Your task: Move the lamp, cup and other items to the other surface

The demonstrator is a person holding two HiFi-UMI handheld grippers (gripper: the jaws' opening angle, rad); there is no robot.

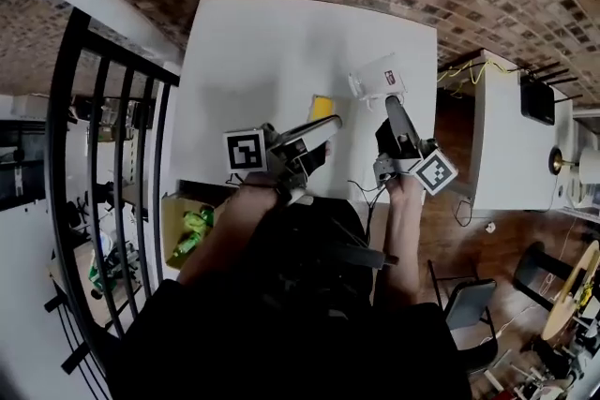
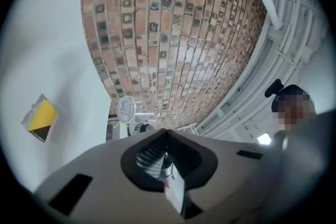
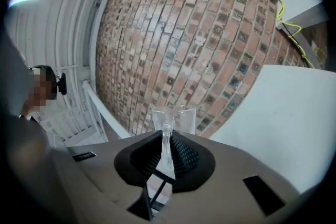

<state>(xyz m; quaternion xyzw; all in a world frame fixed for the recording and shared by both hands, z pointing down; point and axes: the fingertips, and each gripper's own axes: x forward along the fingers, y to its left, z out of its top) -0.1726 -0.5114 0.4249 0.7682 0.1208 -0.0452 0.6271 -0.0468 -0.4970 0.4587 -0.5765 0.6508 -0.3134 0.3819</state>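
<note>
The clear plastic cup is off the table and in your right gripper. The jaws are closed on its wall just below the rim, one pad inside and one outside. Its long axis runs out along the jaws with the mouth pointing ahead, so it rides roughly level rather than upright.

The other surface, the smaller white table, lies to your right across a strip of wooden floor. Your right gripper is the nearer one to it. I judge the carry goes that way, and the cup needs turning upright before it lands. The part of that table nearest you looks bare, which gives you room to set down.

Your left gripper has its jaws together on a thin pale strip that I cannot identify. Beyond both grippers, the large white table holds a flat yellow block and a small white box near its right edge.
</note>
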